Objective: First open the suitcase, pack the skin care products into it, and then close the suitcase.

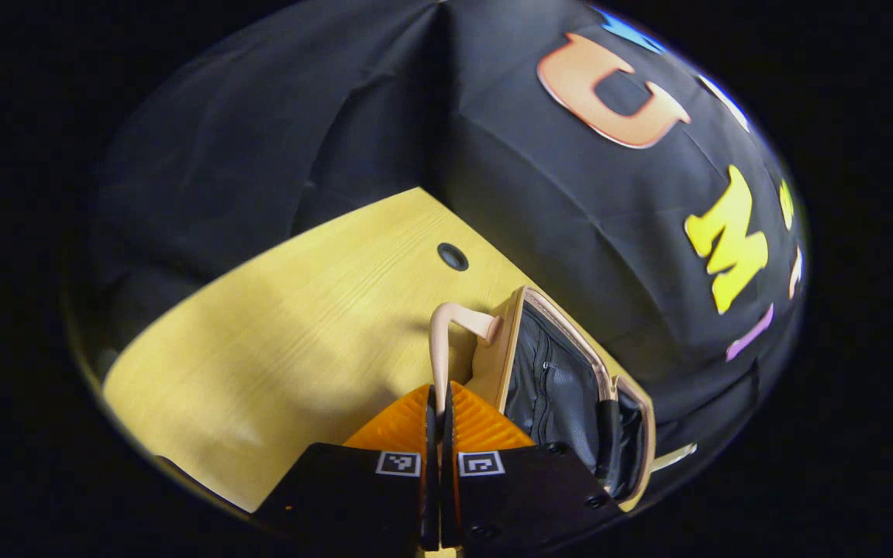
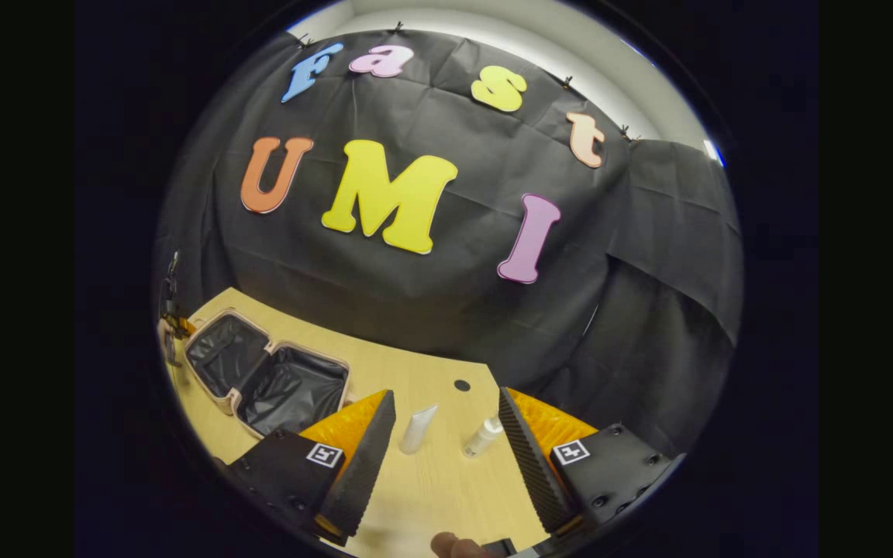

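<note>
Open pink suitcase [image 2: 260,372], black lining; white tube [image 2: 418,428] and small bottle [image 2: 483,436] lying beside it.

The left gripper [image 1: 439,399] has its fingers pressed close together, leaving only a thin slit between them, and points forward and slightly down. The right gripper [image 2: 446,434] is spread wide, its fingers well apart. A fingertip [image 2: 450,545] of the holding hand shows beneath it
</note>
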`<state>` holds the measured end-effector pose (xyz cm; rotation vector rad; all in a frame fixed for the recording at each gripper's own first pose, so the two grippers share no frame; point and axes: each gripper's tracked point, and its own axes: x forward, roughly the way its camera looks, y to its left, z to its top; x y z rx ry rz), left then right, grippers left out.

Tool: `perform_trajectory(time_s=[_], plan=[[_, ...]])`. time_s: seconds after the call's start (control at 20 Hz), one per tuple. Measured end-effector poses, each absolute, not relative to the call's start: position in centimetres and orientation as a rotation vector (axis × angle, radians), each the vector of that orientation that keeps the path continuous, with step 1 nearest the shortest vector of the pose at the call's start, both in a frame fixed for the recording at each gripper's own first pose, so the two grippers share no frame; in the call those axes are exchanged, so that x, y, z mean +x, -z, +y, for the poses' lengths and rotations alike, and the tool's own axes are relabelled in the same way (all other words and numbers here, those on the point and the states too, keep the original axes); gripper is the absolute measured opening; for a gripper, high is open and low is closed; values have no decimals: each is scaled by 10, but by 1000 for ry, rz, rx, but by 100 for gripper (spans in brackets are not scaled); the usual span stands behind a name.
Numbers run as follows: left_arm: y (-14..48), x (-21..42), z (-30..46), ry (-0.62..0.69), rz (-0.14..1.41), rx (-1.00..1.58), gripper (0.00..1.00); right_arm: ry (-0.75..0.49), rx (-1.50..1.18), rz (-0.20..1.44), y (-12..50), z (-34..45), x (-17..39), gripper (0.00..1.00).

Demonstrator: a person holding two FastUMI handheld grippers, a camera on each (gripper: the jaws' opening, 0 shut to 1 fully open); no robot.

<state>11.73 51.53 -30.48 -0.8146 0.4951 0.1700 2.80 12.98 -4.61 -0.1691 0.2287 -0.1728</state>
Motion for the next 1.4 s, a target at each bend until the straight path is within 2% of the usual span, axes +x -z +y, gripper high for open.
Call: perform_trajectory(time_s=[0.2,0.35,0.4,0.5,0.6,0.65,0.8,0.95,1.15,1.4], plan=[[306,112,519,-184,441,-950,7,180,-159,224,46,120,20,80],[296,109,515,-183,422,-958,14,169,-169,223,54,115,19,80],[289,108,514,-183,402,-970,19,164,-171,221,56,113,18,80],[272,105,509,-183,365,-977,39,149,-162,215,58,107,19,80],[262,97,498,-196,364,-925,83,134,-151,204,59,101,21,80],[255,91,489,-186,366,-888,97,126,-149,200,61,98,22,80],[229,78,439,-122,377,-768,97,94,-156,192,71,85,26,80],[199,69,365,7,350,-626,97,54,-182,174,79,73,32,80],[194,70,276,107,381,-427,97,-6,-182,171,91,59,40,80],[188,71,165,228,423,-313,97,-51,-172,171,106,33,50,80]])
